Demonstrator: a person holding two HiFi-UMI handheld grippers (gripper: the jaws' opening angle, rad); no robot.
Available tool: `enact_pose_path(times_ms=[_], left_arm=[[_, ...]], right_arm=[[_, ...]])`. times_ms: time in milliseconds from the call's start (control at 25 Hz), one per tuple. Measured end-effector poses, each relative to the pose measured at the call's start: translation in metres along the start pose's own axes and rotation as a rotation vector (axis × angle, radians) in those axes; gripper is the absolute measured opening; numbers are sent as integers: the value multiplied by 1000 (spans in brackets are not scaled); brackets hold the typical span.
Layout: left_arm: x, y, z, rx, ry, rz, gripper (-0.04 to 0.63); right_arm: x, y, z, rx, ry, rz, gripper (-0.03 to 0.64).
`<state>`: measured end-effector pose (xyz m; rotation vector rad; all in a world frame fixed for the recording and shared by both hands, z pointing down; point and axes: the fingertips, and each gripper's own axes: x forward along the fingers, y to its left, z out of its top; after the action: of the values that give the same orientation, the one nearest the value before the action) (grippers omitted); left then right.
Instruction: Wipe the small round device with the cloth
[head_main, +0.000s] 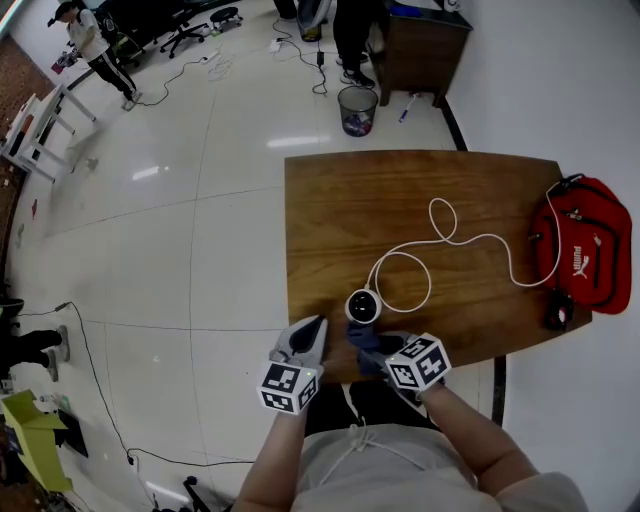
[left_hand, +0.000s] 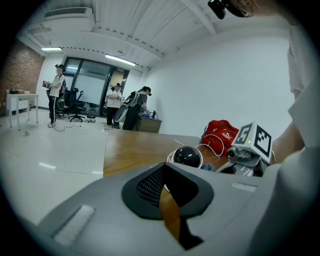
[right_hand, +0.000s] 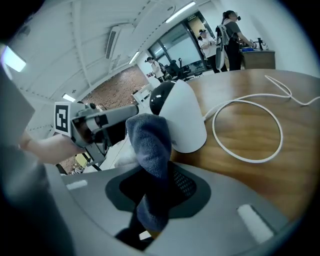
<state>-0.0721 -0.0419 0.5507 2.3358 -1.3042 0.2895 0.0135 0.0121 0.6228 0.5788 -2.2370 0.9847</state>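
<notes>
The small round device (head_main: 362, 307), white with a black dome, stands near the front edge of the wooden table (head_main: 400, 200). My right gripper (head_main: 378, 352) is shut on a blue-grey cloth (head_main: 366, 341), just in front of the device. In the right gripper view the cloth (right_hand: 150, 142) stands up from the jaws and touches the device (right_hand: 182, 120). My left gripper (head_main: 314, 330) is shut and holds nothing, just left of the device at the table's front left corner. The left gripper view shows the device (left_hand: 187, 156) close ahead.
A white cable (head_main: 440, 240) runs in loops from the device across the table to the right. A red bag (head_main: 585, 240) and a small black object (head_main: 557, 310) lie at the right edge. A bin (head_main: 357, 108) stands beyond the table; people stand far off.
</notes>
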Motion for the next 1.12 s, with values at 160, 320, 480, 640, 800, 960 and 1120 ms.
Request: enact_pose_path(times_ms=[160, 320, 480, 640, 800, 960, 1120], left_arm=[[-1, 4, -9, -5, 4, 28, 6], [-2, 9, -15, -25, 10, 45, 6], [0, 17, -7, -27, 2, 62, 6], [2, 19, 5, -3, -11, 60, 6], [4, 15, 7, 5, -3, 35, 6], [6, 7, 0, 3, 20, 8, 6], [7, 3, -4, 3, 37, -16, 6]], right_arm=[[7, -10, -5, 16, 19, -7, 104], [-6, 21, 2, -38, 30, 66, 104], [-34, 62, 55, -220, -90, 108, 104], [-43, 50, 112, -373, -181, 11, 104], [-31, 32, 138, -378, -184, -8, 104], [-26, 20, 153, -317, -224, 9, 107], [-28, 5, 169, -257, -281, -17, 107]])
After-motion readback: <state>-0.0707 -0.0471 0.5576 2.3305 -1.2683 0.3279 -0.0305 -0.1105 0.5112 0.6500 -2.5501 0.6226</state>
